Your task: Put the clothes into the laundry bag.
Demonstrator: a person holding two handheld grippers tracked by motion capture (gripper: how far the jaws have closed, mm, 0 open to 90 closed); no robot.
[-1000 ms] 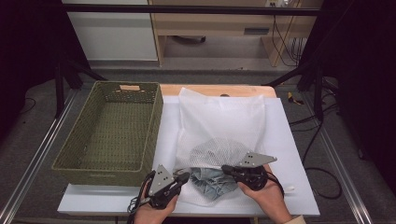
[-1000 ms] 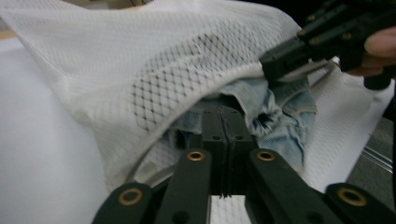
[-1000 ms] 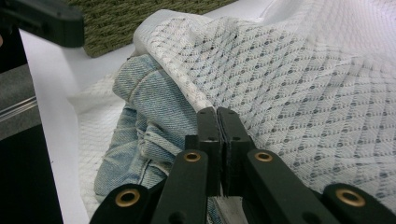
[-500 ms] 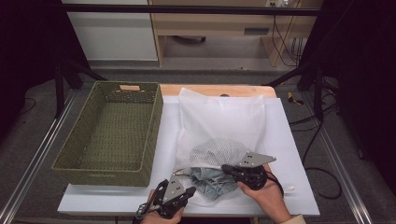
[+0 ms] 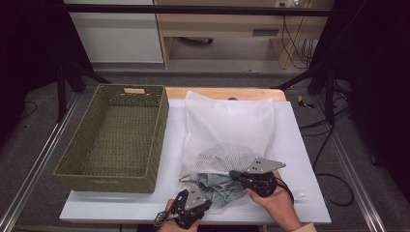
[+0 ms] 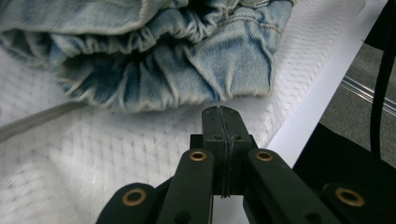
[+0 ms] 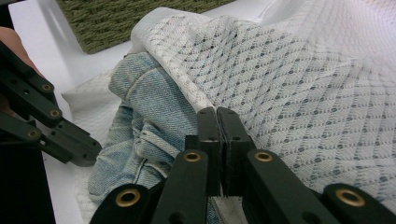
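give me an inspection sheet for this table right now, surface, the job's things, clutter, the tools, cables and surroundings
Surface: white board on a wooden table, bare at its edges.
Job's things: white mesh laundry bag lying flat, mouth toward the person; denim garment bunched, partly inside the mouth. Green woven basket at the left, empty.
Clutter: small white bit near the board's right front edge; cannot tell what it is.
Tools: left tool shut, gripping nothing, just short of the denim. Right tool shut at the bag's mesh edge; a grip cannot be confirmed.
Cables: black cables on the floor at the right.
Surroundings: dark curtains, wooden furniture behind.
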